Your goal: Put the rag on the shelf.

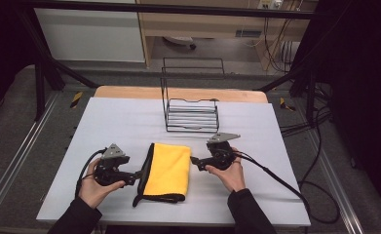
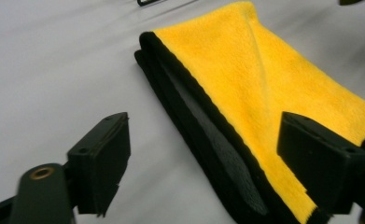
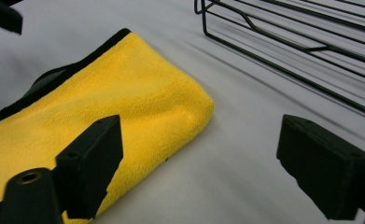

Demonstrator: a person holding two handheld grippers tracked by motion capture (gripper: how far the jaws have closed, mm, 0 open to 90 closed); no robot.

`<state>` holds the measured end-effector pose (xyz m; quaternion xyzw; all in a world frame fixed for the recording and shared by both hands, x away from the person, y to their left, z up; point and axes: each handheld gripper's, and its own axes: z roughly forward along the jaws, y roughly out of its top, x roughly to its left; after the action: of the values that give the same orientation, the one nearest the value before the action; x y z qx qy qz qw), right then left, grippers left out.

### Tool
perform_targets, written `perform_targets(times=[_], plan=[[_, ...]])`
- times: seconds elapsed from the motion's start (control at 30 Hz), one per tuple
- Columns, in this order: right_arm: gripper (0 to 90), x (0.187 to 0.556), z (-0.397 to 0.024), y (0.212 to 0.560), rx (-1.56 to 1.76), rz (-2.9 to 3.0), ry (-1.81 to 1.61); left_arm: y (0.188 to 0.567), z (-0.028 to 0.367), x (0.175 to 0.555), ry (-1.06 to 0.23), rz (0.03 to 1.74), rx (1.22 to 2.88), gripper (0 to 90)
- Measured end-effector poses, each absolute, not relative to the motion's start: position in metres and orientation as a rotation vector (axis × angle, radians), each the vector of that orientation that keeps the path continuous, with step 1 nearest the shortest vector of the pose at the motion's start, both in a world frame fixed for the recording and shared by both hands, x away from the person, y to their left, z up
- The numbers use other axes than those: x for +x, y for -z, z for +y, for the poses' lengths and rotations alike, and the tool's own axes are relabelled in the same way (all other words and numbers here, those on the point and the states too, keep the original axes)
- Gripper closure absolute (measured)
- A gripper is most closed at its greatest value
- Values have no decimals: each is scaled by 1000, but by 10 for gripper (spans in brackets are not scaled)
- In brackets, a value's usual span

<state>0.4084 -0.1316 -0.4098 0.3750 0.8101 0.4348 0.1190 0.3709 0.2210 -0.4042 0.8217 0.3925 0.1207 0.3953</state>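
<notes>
A folded yellow cloth (image 1: 168,168) with a black border lies flat at the middle of the table. My left gripper (image 1: 139,174) is open at the cloth's left edge. In the left gripper view the black-edged fold of the cloth (image 2: 245,79) runs between the two spread jaws of the left gripper (image 2: 203,140). My right gripper (image 1: 194,162) is open just right of the cloth, its tips close to the cloth's right edge. The right gripper view has the cloth (image 3: 124,93) partly behind the left jaw of the right gripper (image 3: 199,140), with bare table between the jaws.
A black wire rack (image 1: 190,105) stands behind the cloth, near the far edge of the pale grey table cover (image 1: 115,122); its lower bars (image 3: 301,42) pass close above the right gripper's jaws. Cables trail from both grippers toward the table's sides.
</notes>
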Motion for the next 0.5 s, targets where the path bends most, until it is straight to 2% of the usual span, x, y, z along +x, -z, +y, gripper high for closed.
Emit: perform_targets(times=[0.27,0.5], plan=[[30,393,-157,418,1118,2364,-1310,403,212,403,-334,1015,2088,72],[17,382,-169,427,1137,2364,-1297,406,203,428,-355,1053,2102,72]])
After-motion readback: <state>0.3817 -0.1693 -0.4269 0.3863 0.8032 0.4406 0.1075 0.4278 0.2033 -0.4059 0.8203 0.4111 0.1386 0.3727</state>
